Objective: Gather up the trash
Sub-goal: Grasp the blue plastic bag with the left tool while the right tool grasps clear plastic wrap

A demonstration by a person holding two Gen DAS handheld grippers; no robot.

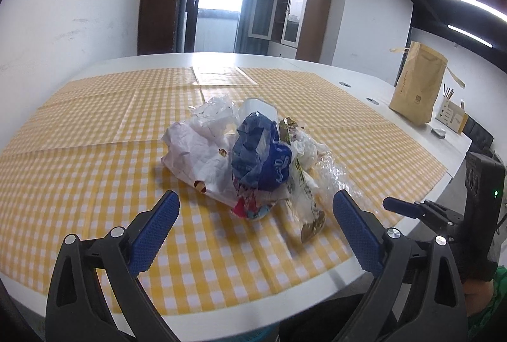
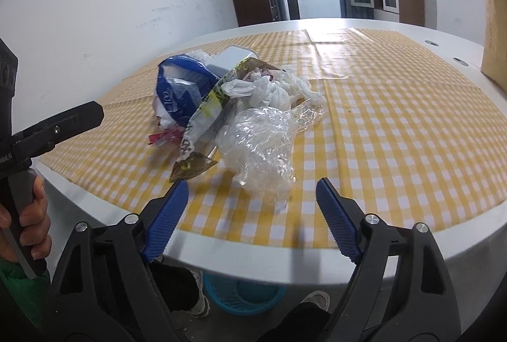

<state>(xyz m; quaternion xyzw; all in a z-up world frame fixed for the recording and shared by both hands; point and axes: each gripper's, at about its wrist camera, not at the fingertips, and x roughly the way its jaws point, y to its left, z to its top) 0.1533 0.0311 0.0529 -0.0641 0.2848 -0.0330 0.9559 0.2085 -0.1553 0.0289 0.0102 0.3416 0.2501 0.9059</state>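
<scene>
A heap of trash lies on the yellow checked tablecloth (image 1: pixel 79 152): a crumpled white paper bag (image 1: pixel 196 158), a blue plastic bag (image 1: pixel 263 158), a white container (image 1: pixel 256 107), a gold snack wrapper (image 2: pixel 206 114), a knotted white plastic bag (image 2: pixel 272 91) and clear plastic film (image 2: pixel 259 139). My left gripper (image 1: pixel 256 196) is open just short of the heap's near side, with nothing pressed between its pads. My right gripper (image 2: pixel 252 183) is open at the table's near edge, the clear film just ahead of its fingertips.
A brown paper bag (image 1: pixel 418 85) stands at the far right of the white table (image 2: pixel 253 256), beside a small box of pens (image 1: pixel 453 117). A flat sheet (image 1: pixel 221 76) lies at the far side. A blue basket (image 2: pixel 244 294) sits on the floor under the table edge.
</scene>
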